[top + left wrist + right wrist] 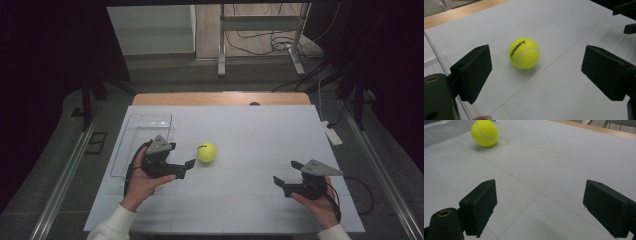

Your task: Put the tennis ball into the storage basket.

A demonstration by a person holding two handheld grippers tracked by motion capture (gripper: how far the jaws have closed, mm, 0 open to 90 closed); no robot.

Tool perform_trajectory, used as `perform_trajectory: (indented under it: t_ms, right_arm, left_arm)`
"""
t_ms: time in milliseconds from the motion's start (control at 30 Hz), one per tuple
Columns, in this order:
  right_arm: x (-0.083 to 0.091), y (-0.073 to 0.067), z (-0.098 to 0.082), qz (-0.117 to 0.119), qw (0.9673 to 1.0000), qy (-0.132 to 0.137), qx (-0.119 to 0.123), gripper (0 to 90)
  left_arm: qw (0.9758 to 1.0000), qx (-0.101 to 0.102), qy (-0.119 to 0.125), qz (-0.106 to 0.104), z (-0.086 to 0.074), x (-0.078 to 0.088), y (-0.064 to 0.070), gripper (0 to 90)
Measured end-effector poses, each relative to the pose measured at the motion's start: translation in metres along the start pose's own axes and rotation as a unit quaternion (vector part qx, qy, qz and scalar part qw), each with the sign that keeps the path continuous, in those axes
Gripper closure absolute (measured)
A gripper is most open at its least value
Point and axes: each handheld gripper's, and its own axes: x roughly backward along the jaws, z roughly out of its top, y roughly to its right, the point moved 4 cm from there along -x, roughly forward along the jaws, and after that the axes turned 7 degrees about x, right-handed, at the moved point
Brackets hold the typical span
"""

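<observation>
With the tennis ball [206, 152] lying free on the white counter [260, 135] just beside the clear tray [131, 131], the left claw [181, 163], gaping wide and empty, probably needed to straddle the ball squarely before closing, while the right claw [286, 179] hung open and empty.

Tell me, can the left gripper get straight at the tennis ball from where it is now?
Probably yes. The left gripper stands open and aimed at the tennis ball, with bare white table top between them. The clear tray sits off to its side.
</observation>
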Motion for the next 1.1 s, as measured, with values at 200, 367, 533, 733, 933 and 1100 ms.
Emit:
perform_trajectory:
  t_ms: [200, 367, 533, 733, 933, 1100]
  right_arm:
    - [0.0, 0.0, 0.0, 0.001, 1.0, -0.001, 0.001, 12.1]
    - [-0.001, -0.001, 0.0, 0.002, 1.0, -0.004, 0.003, 12.1]
    - [-0.001, -0.001, 0.0, 0.001, 1.0, -0.004, 0.004, 12.1]
    - [-0.001, -0.001, 0.0, 0.001, 1.0, -0.004, 0.004, 12.1]
    - [-0.001, -0.001, -0.001, 0.002, 1.0, -0.004, 0.004, 12.1]
    - [-0.001, -0.001, -0.001, 0.002, 1.0, -0.005, 0.005, 12.1]
  left_arm:
    - [1.0, -0.002, -0.009, -0.002, 0.003, -0.006, 0.002, 10.0]
    - [0.9999, -0.007, -0.015, -0.002, 0.006, -0.012, 0.003, 9.8]
    - [0.9997, -0.008, -0.021, -0.005, 0.01, -0.018, 0.004, 9.6]
    - [0.9997, -0.006, -0.021, -0.008, 0.013, -0.022, 0.003, 9.6]
    - [0.9996, -0.002, -0.026, -0.011, 0.015, -0.028, 0.002, 9.6]
    - [0.9996, 0.001, -0.027, -0.013, 0.018, -0.033, 0.003, 9.6]
